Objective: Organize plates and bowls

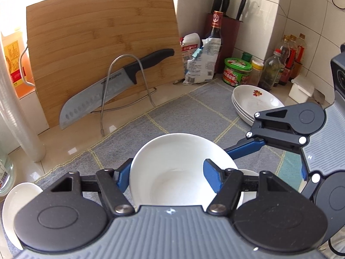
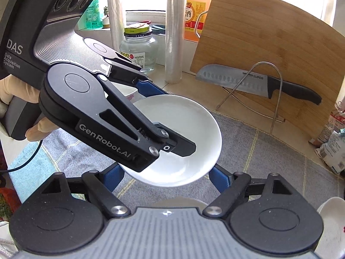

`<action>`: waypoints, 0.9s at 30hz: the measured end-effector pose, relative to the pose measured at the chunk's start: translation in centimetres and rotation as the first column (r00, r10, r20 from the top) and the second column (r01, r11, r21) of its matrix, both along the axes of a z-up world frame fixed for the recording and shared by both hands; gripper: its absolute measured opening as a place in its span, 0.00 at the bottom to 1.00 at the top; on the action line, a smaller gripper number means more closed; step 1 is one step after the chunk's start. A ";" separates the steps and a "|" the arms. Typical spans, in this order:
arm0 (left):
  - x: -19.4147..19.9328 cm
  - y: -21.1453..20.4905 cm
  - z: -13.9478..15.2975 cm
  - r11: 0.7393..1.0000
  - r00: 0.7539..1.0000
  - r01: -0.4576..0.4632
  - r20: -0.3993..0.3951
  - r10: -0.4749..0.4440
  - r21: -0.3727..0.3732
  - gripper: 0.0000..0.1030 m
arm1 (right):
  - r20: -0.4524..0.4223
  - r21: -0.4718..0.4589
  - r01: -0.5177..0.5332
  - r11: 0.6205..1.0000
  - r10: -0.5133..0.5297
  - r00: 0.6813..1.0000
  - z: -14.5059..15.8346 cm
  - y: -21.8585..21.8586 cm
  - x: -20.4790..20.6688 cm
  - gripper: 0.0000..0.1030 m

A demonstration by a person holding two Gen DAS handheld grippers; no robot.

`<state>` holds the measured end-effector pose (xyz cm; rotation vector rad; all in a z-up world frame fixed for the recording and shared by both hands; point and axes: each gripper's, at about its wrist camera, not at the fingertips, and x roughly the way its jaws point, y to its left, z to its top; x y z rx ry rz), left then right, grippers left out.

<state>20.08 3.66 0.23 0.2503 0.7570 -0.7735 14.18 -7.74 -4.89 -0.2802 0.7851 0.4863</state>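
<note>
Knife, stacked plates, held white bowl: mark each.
knife [image 1: 90, 101]: left wrist view, on the blade.
stacked plates [image 1: 254, 104]: left wrist view, top plate's inside.
white bowl [image 1: 172, 168]: left wrist view, inner wall.

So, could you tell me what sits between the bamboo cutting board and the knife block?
Left wrist view: a white packet, a crumpled printed bag and a red-capped dark bottle, just before the knife block.

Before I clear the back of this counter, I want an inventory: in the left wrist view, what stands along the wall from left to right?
Orange jug → bamboo cutting board → white opened bags → green-lidded tub → yellow-capped jar → dark sauce bottles.
</note>
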 end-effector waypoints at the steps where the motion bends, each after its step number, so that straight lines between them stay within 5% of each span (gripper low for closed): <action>1: -0.3 -0.2 0.0 1.000 1.000 0.004 0.001 -0.004 0.001 0.66 | 0.003 -0.002 0.003 1.000 -0.003 1.000 0.1 -0.2 -0.4 0.86; 27: -5.3 -5.4 -1.0 0.994 0.994 0.111 -0.019 -0.111 0.017 0.66 | -0.006 -0.002 0.105 0.994 -0.105 0.994 -0.2 -4.0 -7.1 0.86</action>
